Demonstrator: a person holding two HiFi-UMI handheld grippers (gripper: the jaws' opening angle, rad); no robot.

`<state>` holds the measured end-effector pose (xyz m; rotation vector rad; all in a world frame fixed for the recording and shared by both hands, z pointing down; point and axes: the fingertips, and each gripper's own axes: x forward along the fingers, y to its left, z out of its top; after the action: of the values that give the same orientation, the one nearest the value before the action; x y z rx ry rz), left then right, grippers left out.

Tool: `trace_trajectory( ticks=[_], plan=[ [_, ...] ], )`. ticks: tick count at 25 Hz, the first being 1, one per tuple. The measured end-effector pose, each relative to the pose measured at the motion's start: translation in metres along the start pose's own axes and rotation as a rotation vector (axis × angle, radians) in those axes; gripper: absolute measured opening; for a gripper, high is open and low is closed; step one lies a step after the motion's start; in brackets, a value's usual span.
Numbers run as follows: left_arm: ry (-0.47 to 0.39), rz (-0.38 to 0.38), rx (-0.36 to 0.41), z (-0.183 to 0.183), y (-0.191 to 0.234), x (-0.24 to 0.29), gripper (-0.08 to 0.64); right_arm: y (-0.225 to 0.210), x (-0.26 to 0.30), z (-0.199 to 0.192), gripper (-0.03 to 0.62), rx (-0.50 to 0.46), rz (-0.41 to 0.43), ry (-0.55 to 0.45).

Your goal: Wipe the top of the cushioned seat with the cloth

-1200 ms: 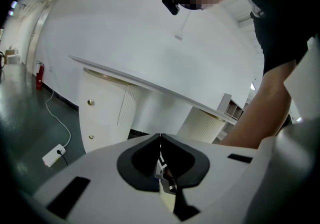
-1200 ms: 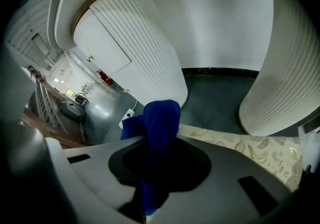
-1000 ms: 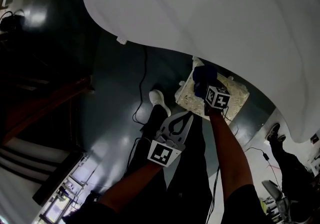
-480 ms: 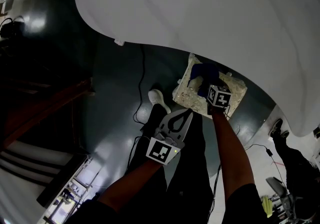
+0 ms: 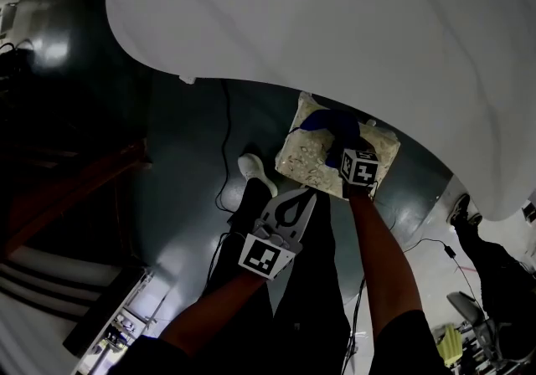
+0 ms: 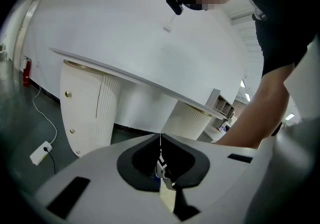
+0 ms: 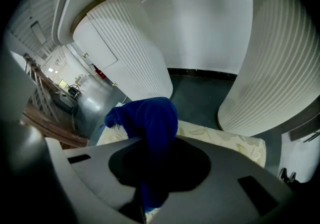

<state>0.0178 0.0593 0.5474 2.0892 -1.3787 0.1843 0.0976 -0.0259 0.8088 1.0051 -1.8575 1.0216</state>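
Note:
The cushioned seat (image 5: 306, 157) is a cream, leaf-patterned pad low in front of me, under the edge of a white table. A dark blue cloth (image 5: 329, 124) lies bunched on its far part. My right gripper (image 5: 341, 143) reaches down onto the seat, shut on the cloth. In the right gripper view the cloth (image 7: 152, 118) hangs over the jaws of the right gripper (image 7: 149, 143), and the seat (image 7: 227, 142) shows just beyond. My left gripper (image 5: 310, 192) hovers beside the seat's near edge. The left gripper (image 6: 160, 136) is shut, its jaws meeting on nothing.
A large white table top (image 5: 335, 30) overhangs the seat. White ribbed pedestals (image 7: 127, 50) (image 7: 272, 63) stand close behind it. A cable (image 5: 224, 151) and my white shoe (image 5: 254, 171) are on the dark floor. Dark wooden steps (image 5: 67, 189) are at left. A power strip (image 6: 40, 153) lies by a pedestal.
The right gripper has slid the cloth a little leftward over the far part of the seat. The left gripper stays shut beside the seat. My head view has shifted.

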Motion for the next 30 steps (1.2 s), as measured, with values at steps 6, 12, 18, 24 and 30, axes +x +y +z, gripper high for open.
trace_trajectory(
  ticks=[6, 12, 18, 24, 30],
  plan=[
    [0.016, -0.035, -0.005, -0.004, -0.013, 0.006, 0.017, -0.015, -0.009, -0.009, 0.087, 0.030, -0.022, 0.019],
    [0.022, -0.076, 0.014, -0.005, -0.025, 0.012, 0.017, -0.040, -0.014, -0.023, 0.087, 0.074, -0.033, -0.007],
    [0.044, -0.089, 0.027, -0.010, -0.031, 0.018, 0.017, -0.057, -0.024, -0.025, 0.087, 0.029, -0.027, -0.012],
    [0.056, -0.109, 0.056, -0.010, -0.035, 0.026, 0.017, -0.071, -0.031, -0.031, 0.087, -0.007, -0.019, -0.011],
    [0.072, -0.114, 0.061, -0.011, -0.043, 0.034, 0.017, -0.090, -0.037, -0.039, 0.087, 0.004, -0.068, -0.013]
  ],
)
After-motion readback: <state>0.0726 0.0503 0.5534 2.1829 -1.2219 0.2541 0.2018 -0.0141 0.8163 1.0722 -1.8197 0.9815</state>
